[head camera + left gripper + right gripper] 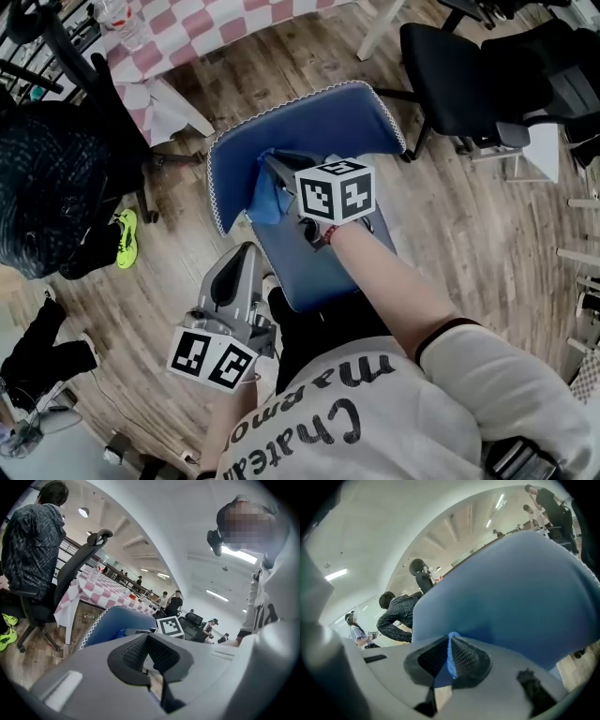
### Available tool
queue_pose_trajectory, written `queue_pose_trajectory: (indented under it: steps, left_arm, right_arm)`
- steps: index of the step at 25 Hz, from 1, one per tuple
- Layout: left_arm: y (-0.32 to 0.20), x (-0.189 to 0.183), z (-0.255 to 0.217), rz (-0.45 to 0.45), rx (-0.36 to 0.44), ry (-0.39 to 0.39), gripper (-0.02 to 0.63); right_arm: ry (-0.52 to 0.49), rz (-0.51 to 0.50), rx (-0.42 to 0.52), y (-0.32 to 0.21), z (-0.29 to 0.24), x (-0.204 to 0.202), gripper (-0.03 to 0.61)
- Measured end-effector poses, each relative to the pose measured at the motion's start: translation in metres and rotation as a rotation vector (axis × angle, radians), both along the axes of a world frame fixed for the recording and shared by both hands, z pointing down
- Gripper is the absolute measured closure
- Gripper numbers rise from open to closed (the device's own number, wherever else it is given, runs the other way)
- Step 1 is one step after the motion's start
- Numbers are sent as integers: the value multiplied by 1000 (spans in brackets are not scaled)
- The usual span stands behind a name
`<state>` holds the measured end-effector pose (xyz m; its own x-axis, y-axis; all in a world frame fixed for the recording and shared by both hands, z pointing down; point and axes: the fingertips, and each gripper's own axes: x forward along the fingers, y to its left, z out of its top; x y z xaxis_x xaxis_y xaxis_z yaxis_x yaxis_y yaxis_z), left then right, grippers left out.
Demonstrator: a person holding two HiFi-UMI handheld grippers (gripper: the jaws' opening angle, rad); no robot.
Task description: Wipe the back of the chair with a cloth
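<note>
One blue-covered chair back point(319, 122) fills the middle here, its white-trimmed top edge running from low on the left up to the right, and the panel dropping toward the person. Beyond that top edge is one pink-checked table point(216, 28), and off the chair back's right corner sits a black office chair point(459, 75).

Two grippers in play. The right gripper point(451, 656) is the one up on the chair back, fingers clamped tight on a fold of the one blue cloth point(265, 202). The cloth bunches against the chair back's left portion, just inside the trimmed side edge. From that spot most of the blue surface lies to the right of the cloth, so a sweep along the top edge looks like the natural stroke.

The left gripper point(149, 653) hangs below the chair back's lower end, well apart from it. Its fingers are pressed together with nothing between them. The right is clearly the nearer one.
</note>
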<state>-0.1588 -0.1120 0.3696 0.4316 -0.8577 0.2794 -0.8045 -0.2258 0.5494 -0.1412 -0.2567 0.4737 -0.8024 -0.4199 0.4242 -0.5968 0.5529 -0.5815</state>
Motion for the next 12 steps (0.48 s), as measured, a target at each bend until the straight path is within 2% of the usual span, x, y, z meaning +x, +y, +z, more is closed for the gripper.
queue_pose_trajectory:
  steps: [7, 12]
  left_arm:
    - [-9, 48, 4, 49, -9, 1, 609]
    - [-18, 77, 0, 93, -3, -5, 609]
  right_arm:
    - [15, 130, -54, -30, 15, 73, 552]
    - [40, 223, -32, -52, 20, 131, 552]
